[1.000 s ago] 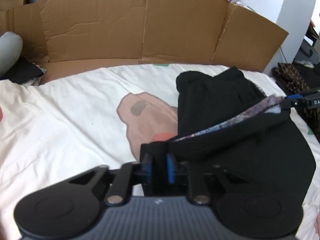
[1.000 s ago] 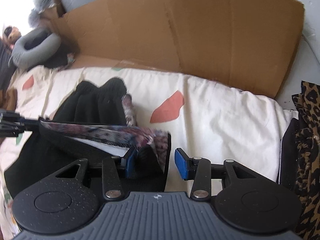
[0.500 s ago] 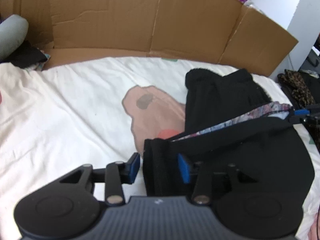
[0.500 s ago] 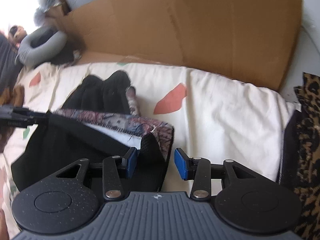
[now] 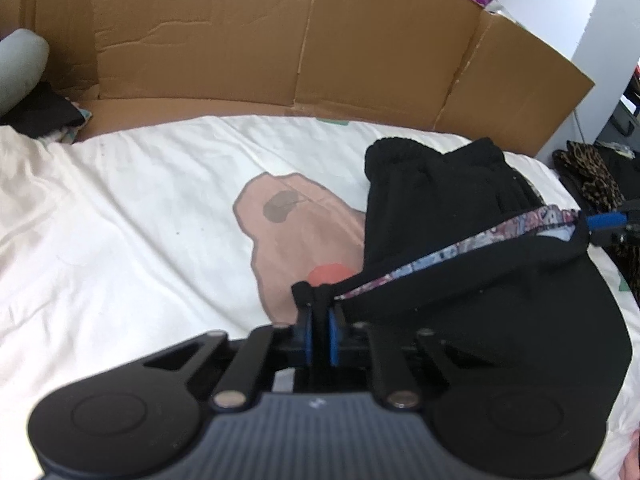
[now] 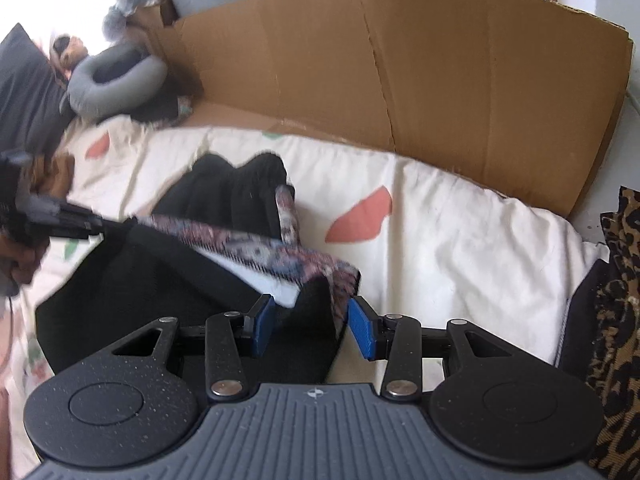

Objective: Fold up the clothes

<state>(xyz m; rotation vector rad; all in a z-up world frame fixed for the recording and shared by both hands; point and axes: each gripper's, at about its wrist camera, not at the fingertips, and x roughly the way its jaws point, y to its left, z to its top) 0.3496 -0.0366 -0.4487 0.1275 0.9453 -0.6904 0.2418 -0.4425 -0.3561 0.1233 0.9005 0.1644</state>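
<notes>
A black garment (image 5: 440, 208) with a patterned lining lies on the cream bedsheet (image 5: 120, 220). Its near edge is lifted and stretched taut between both grippers. My left gripper (image 5: 318, 320) is closing, and its blue pads pinch a bunched black corner. The patterned hem (image 5: 460, 250) runs from there up to my right gripper (image 5: 604, 222) at the right edge. In the right wrist view, my right gripper (image 6: 312, 320) stands half wide, with a thick fold of the black garment (image 6: 224, 196) and patterned hem (image 6: 248, 252) filling its jaws. The left gripper (image 6: 76, 222) holds the far end.
A cardboard wall (image 5: 280, 40) stands along the far side of the bed. A grey neck pillow (image 6: 116, 80) and dark clothes lie at the back left. Leopard-print cloth (image 6: 616, 280) hangs off the right edge. A hand (image 6: 20, 256) grips the left tool.
The left jaws opened around the black corner half a second ago and have shut on it again. The right gripper kept its hold and hardly moved.
</notes>
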